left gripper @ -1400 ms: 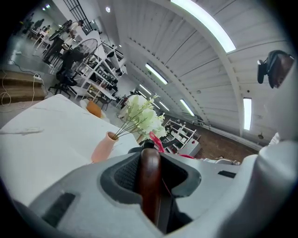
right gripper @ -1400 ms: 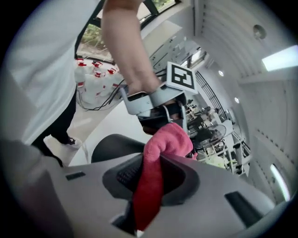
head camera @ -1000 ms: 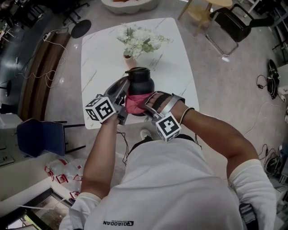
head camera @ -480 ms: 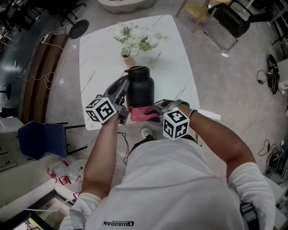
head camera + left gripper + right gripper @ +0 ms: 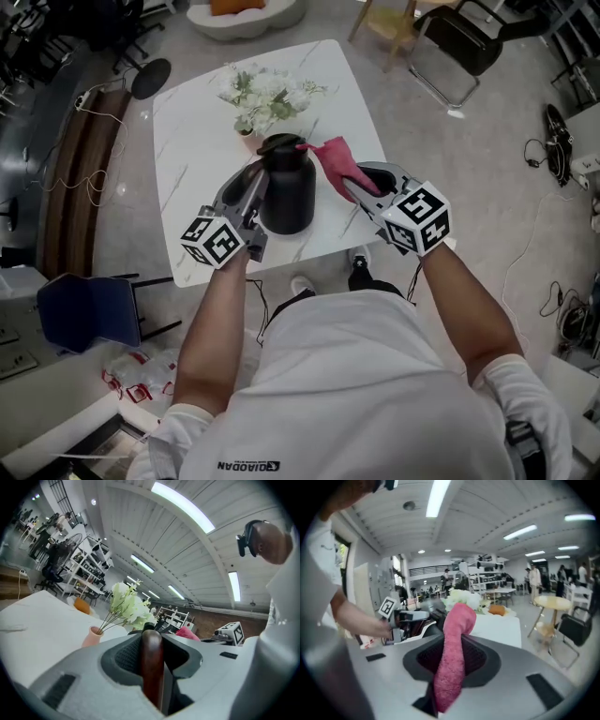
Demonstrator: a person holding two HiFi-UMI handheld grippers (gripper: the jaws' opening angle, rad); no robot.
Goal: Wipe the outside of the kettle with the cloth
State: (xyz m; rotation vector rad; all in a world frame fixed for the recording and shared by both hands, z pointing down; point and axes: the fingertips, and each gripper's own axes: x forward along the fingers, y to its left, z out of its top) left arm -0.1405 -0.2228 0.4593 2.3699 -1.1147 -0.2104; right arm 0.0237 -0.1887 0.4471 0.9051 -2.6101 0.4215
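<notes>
While my left gripper [image 5: 251,187] pinches the brown handle [image 5: 152,660] of the black kettle [image 5: 287,192], its jaws having just eased a shade wider with the handle between them, the kettle stands upright on the white table [image 5: 187,141], just beside a vase of flowers [image 5: 262,94] on the side nearer me. My right gripper [image 5: 364,184] is clamped on the pink cloth [image 5: 336,161], held up at the kettle's right near its lid; whether the cloth's tip touches the lid I cannot tell. From the left gripper view the kettle's body is hidden behind the gripper itself. From the right gripper view the cloth covers most of the kettle, what shows is blurred, and the cloth's lower end vanishes between the jaws.
</notes>
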